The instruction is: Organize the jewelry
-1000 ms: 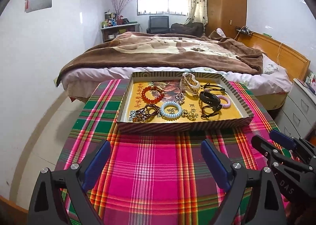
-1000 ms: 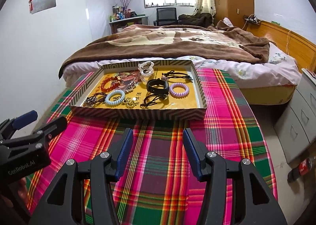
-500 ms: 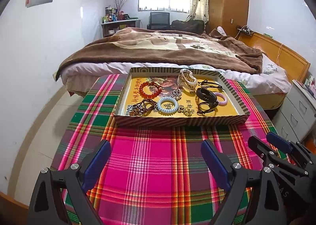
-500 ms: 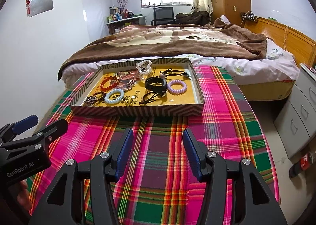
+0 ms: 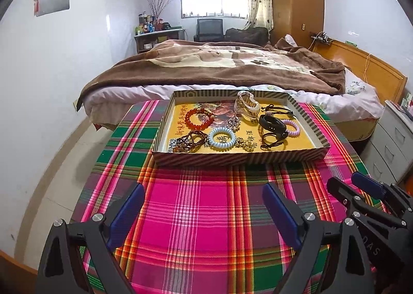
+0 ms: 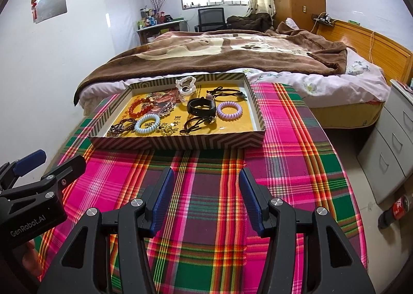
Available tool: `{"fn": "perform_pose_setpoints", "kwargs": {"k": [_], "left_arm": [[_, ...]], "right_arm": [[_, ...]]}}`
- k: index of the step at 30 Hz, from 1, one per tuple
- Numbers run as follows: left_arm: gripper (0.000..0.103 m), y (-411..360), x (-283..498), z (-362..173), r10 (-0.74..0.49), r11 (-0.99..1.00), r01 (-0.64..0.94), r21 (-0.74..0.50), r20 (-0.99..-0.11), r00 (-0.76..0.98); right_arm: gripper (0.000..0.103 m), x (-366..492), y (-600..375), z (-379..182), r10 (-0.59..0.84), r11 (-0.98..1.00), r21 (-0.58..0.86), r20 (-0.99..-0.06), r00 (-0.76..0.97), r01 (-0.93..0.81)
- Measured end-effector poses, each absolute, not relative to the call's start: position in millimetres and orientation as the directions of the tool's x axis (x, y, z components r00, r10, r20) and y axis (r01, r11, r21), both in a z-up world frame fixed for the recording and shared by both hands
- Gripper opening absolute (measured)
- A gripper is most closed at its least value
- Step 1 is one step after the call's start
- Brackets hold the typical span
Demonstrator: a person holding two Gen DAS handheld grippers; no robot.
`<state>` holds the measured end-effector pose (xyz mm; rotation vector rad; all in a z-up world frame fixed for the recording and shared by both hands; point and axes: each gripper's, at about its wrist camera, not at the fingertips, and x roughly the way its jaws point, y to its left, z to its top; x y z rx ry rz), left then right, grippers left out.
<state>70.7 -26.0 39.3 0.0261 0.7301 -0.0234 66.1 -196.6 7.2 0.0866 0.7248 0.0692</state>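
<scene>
White lettering reading "GenRobot.AI" runs along the black body of the left gripper (image 6: 31, 172). The letters "DAS" show on the black body of the right gripper (image 5: 361, 188). Red Chinese characters and a QR code mark the tray (image 5: 232, 158) floor, too small to read.

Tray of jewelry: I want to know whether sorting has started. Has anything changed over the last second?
Nothing visibly changed. Nothing was taken hold of or let go. The tray and its jewelry lie as before, and the left gripper and right gripper hover over the tablecloth, open and empty as before.
</scene>
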Motion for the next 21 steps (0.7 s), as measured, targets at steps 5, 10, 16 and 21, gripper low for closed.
{"fn": "perform_pose_setpoints", "kwargs": {"k": [5,10,16,21], "left_arm": [[0.093,-25.4,69.3,39.3,-0.015,1.000,0.029,0.010,-0.664,0.748],[0.093,-25.6,68.8,39.6,-0.022,1.000,0.030,0.000,-0.663,0.748],[0.093,-26.1,69.7,39.3,-0.021,1.000,0.031,0.004,-0.665,0.747],[0.093,-25.9,69.8,38.5,-0.020,0.999,0.031,0.005,-0.666,0.746]], "right_arm": [[0.053,66.4,-196.1,7.0,0.092,0.994,0.103,-0.659,0.747,-0.031],[0.053,65.7,-197.0,6.6,0.090,0.994,0.104,-0.657,0.748,-0.029],[0.053,65.1,-197.2,6.5,0.092,0.994,0.104,-0.658,0.748,-0.030],[0.053,64.7,-196.9,6.3,0.090,0.994,0.106,-0.658,0.748,-0.027]]}}
